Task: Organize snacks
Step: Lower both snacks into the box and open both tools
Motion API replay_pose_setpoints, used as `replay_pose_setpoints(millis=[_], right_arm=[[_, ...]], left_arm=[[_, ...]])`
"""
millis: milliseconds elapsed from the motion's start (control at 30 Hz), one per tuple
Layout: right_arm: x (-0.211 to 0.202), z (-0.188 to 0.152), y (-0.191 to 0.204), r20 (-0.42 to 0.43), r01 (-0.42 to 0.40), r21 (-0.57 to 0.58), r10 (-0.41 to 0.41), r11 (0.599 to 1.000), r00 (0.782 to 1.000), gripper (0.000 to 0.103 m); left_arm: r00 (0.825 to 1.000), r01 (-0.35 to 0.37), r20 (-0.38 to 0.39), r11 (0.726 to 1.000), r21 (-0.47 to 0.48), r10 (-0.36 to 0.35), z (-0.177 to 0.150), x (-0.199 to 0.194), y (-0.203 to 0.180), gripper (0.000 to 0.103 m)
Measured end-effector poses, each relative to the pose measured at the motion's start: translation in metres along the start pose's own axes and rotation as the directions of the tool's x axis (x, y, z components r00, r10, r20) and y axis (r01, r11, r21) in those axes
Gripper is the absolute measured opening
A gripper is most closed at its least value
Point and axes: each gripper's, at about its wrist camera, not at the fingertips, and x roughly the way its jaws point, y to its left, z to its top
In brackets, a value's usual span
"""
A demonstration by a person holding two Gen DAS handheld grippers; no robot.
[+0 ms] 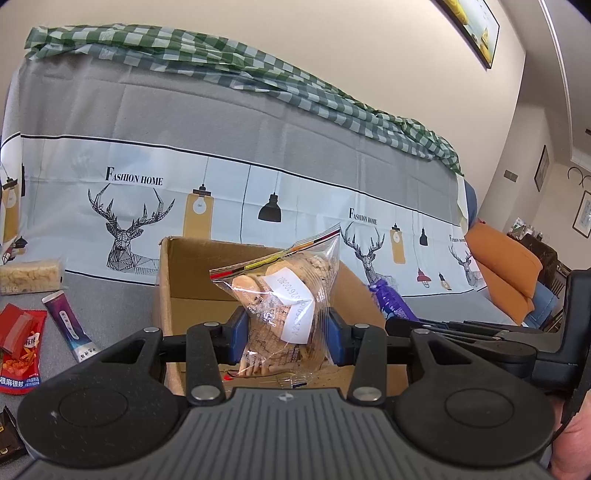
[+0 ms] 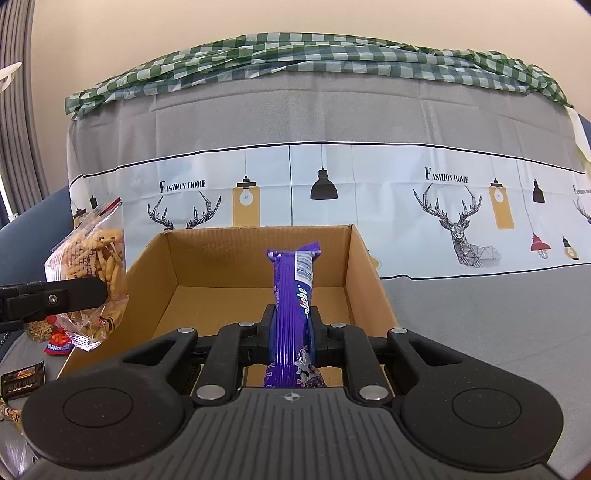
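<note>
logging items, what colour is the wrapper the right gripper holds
Purple wrapper with white lettering, clearest in the right wrist view.

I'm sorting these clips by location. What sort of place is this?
Most likely a home living room. A sofa draped in a "Fashion Home" printed cover, an orange cushion, and framed pictures on the wall all point to a domestic lounge rather than a lab.

The dark packet [image 1: 9,435] is cut off at the left edge; the right tongs' housing hides the purple wrapper's [image 2: 293,295] lower end. The white label's [image 1: 295,306] print is too creased to read; the cardboard box's [image 1: 177,280] floor sits mostly hidden behind the clear bag [image 1: 280,306].
</note>
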Motion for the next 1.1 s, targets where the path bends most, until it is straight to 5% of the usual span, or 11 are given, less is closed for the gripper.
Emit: replay_pose_setpoints(millis=[1100], right_arm=[[0.0017, -0.0018, -0.0008, -0.005, -0.005, -0.007, 0.005, 1.0, 1.0, 0.017]], left_arm=[[1.0, 0.011, 0.005, 1.0, 0.027, -0.011, -0.0019, -0.0007, -0.0031, 0.047]])
